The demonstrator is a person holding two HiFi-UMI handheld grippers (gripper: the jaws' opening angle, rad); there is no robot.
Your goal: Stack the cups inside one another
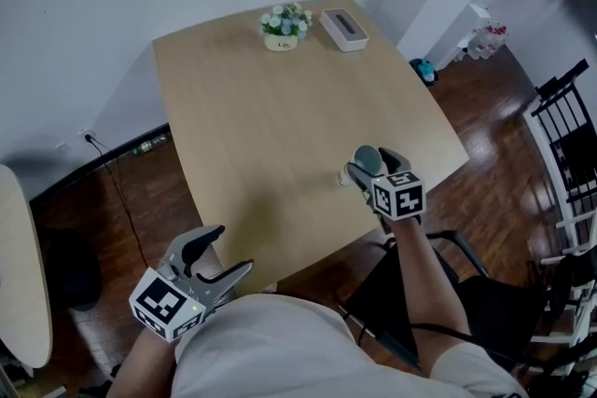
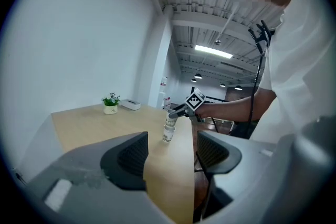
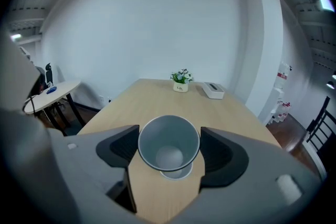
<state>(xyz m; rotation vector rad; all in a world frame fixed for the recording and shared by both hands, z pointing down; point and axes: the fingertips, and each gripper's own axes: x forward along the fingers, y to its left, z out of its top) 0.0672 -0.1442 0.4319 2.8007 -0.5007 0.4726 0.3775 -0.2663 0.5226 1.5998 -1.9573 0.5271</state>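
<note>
table (image 1: 252,98): cups near its lower-right edge | left gripper (image 1: 222,253): lower left, jaws spread, empty | right gripper (image 3: 169,153): pinching upper cup (image 3: 169,148) directly over standing cup (image 3: 181,172) | advice: line up the rims, keep the upper cup upright, lower straight, then let go.

Surface: light wooden table (image 1: 261,135) with rounded corners
Far edge: small potted plant with white flowers (image 1: 284,26); white rectangular box (image 1: 343,29) just beside it
Near right edge: white printed paper cup (image 2: 168,135), upright, well apart from both
</note>
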